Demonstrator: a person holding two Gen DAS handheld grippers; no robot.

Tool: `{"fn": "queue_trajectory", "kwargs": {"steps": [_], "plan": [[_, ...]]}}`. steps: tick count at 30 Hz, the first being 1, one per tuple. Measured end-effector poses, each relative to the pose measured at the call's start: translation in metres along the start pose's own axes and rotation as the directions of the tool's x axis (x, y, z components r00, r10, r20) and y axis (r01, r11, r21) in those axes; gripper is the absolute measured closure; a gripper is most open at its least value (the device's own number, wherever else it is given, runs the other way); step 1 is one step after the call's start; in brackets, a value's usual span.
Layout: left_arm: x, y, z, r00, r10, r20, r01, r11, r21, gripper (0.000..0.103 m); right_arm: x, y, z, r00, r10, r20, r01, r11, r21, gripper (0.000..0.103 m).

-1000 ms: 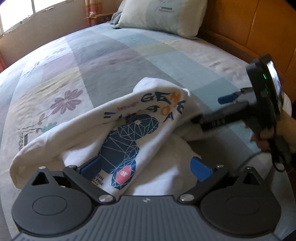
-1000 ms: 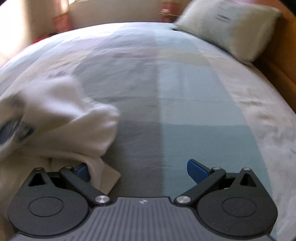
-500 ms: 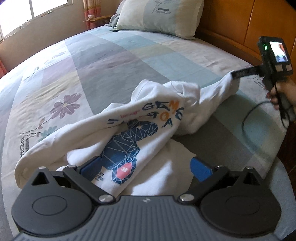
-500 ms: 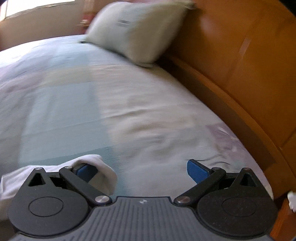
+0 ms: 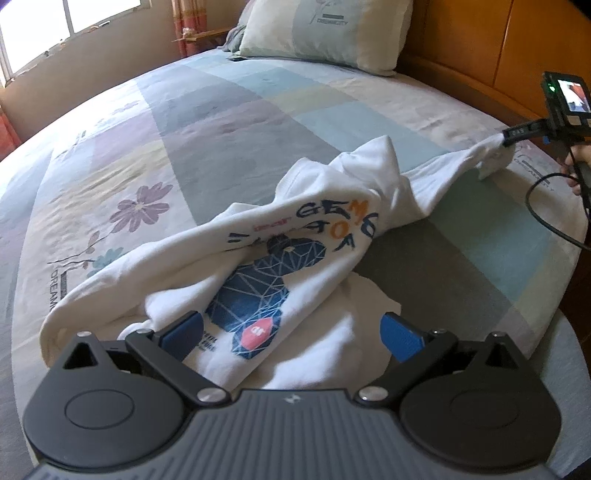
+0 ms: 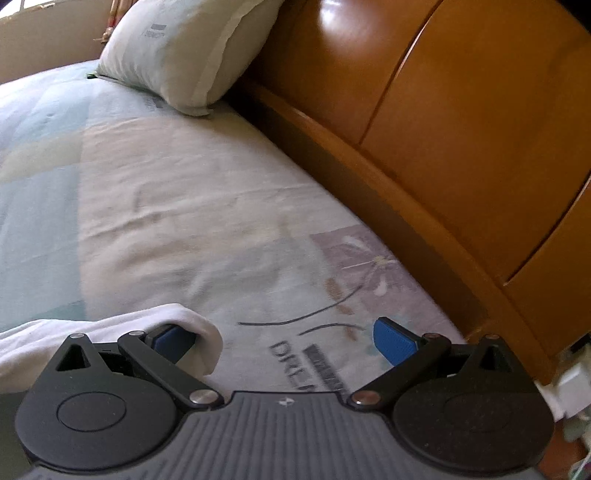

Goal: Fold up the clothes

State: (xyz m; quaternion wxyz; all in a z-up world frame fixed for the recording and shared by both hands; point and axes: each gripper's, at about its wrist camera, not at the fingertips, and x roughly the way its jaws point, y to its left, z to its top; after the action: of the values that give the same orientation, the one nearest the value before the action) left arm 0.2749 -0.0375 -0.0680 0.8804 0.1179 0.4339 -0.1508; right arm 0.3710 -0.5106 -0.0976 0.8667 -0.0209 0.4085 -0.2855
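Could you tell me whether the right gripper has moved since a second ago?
Yes. In the left wrist view, the right gripper has pulled away from the shirt's bunched middle toward the wooden headboard, stretching out a sleeve.

Bed (image 5: 229, 110) with a pillow (image 5: 325, 33) and a shirt (image 5: 288, 258).
The patchwork sheet shows pastel blocks and purple flowers. The pillow rests at the wooden headboard (image 6: 443, 129); the crumpled white shirt lies mid-bed, one sleeve stretched sideways.
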Motion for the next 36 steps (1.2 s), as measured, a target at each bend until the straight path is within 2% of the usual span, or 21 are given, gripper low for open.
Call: {"fn": "queue_trajectory", "kwargs": {"steps": [6,8,12,17,20,21,23,24,27,31,33,36], "plan": [[-0.002,0.001,-0.002,1.000,-0.002,0.005,0.003,1.000,-0.011,0.002,0.000,-0.022,0.006,0.998,-0.052,-0.045,0.055,0.997,0.050,0.000],[-0.004,0.000,-0.003,1.000,-0.009,0.010,0.010,1.000,-0.012,0.002,0.000,-0.025,0.004,0.994,-0.101,-0.051,0.103,0.994,0.036,0.000],[-0.007,0.001,-0.006,1.000,-0.016,0.014,0.016,1.000,-0.011,0.002,0.004,-0.036,-0.003,0.985,-0.112,-0.129,0.115,0.993,0.016,0.000],[-0.008,0.000,-0.007,1.000,-0.017,0.010,0.018,1.000,-0.016,0.002,-0.026,-0.028,-0.019,0.990,0.037,-0.139,-0.045,0.997,-0.055,0.000],[-0.008,-0.001,-0.009,1.000,-0.015,0.007,0.015,1.000,-0.017,0.002,-0.045,-0.022,-0.029,0.981,0.130,-0.147,-0.145,0.985,-0.098,0.000],[-0.009,-0.002,-0.011,1.000,-0.015,0.007,0.015,1.000,-0.018,0.002,-0.057,-0.014,-0.033,0.974,0.184,-0.134,-0.200,0.973,-0.118,0.000],[-0.010,-0.003,-0.014,1.000,-0.011,0.005,0.011,1.000,-0.021,0.002,-0.080,0.000,-0.040,0.949,0.294,-0.110,-0.309,0.938,-0.159,0.000],[-0.011,-0.002,-0.016,1.000,-0.009,0.004,0.010,1.000,-0.025,0.002,-0.091,0.010,-0.043,0.929,0.358,-0.099,-0.370,0.912,-0.177,0.000],[-0.014,0.000,-0.023,1.000,-0.004,0.002,0.004,0.999,-0.038,0.002,-0.125,0.044,-0.049,0.847,0.528,-0.067,-0.527,0.815,-0.240,0.000],[-0.019,0.005,-0.031,1.000,0.005,-0.004,-0.005,0.998,-0.055,0.002,-0.154,0.103,-0.051,0.741,0.668,-0.068,-0.649,0.686,-0.330,0.000],[-0.020,0.010,-0.035,1.000,0.011,-0.006,-0.011,0.998,-0.066,0.002,-0.160,0.136,-0.053,0.712,0.697,-0.092,-0.671,0.635,-0.382,0.000],[-0.022,0.019,-0.040,1.000,0.018,-0.011,-0.019,0.996,-0.084,0.002,-0.159,0.180,-0.061,0.717,0.680,-0.150,-0.658,0.591,-0.466,0.000]]}}
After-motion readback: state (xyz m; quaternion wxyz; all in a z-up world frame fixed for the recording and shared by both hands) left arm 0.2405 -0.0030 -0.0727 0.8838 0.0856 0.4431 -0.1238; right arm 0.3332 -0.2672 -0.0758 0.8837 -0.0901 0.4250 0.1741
